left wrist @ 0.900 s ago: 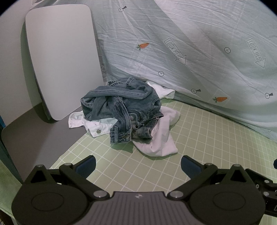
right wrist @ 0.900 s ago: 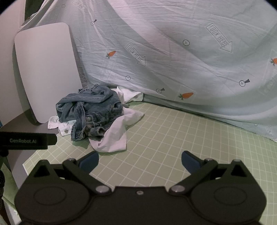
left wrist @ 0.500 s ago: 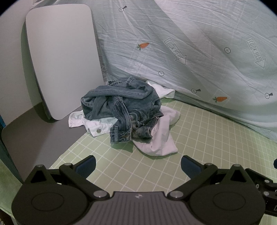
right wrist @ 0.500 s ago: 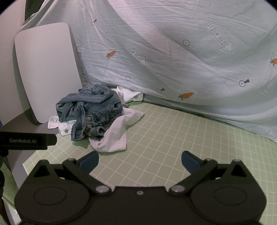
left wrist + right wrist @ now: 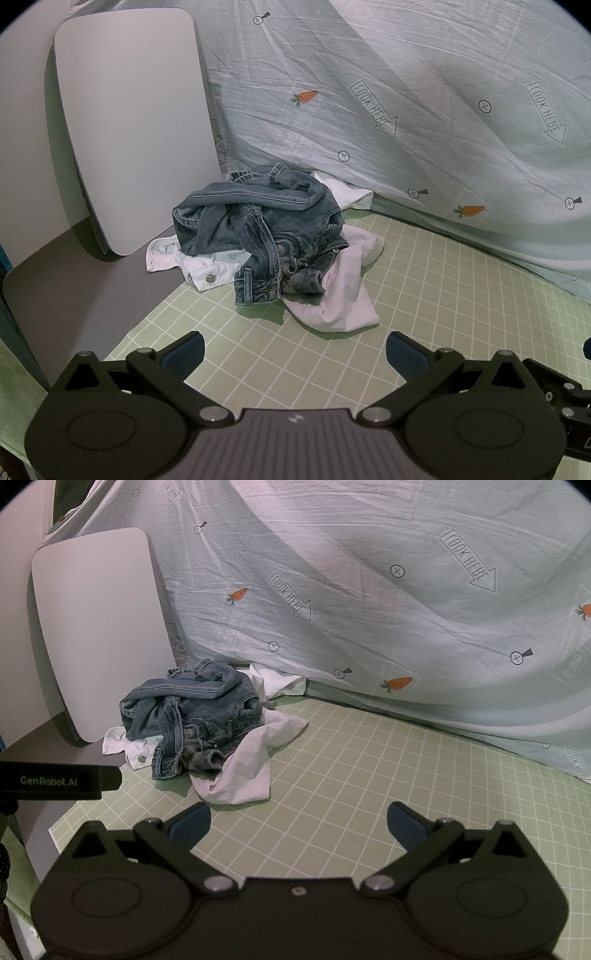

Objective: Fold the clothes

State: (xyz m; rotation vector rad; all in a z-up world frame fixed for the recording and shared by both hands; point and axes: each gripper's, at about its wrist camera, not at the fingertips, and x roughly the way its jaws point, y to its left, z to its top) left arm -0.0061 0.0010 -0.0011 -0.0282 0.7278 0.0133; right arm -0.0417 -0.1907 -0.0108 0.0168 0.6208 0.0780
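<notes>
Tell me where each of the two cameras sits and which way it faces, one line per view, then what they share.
Left wrist: sits behind the open left gripper, looking forward and down at the jeans heaped on white clothes straight ahead; only its own fingers show.
Right wrist: sits behind the open right gripper, facing the same way from farther right, the pile off to its left; the other tool's black body pokes in at the left edge.
Shared: the pile, green checked mat, white board, printed sheet.

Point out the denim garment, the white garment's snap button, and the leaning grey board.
denim garment [image 5: 258, 221], left wrist view, crumpled middle
snap button [image 5: 211, 278], left wrist view, metal face
grey board [image 5: 99, 627], right wrist view, flat front
</notes>
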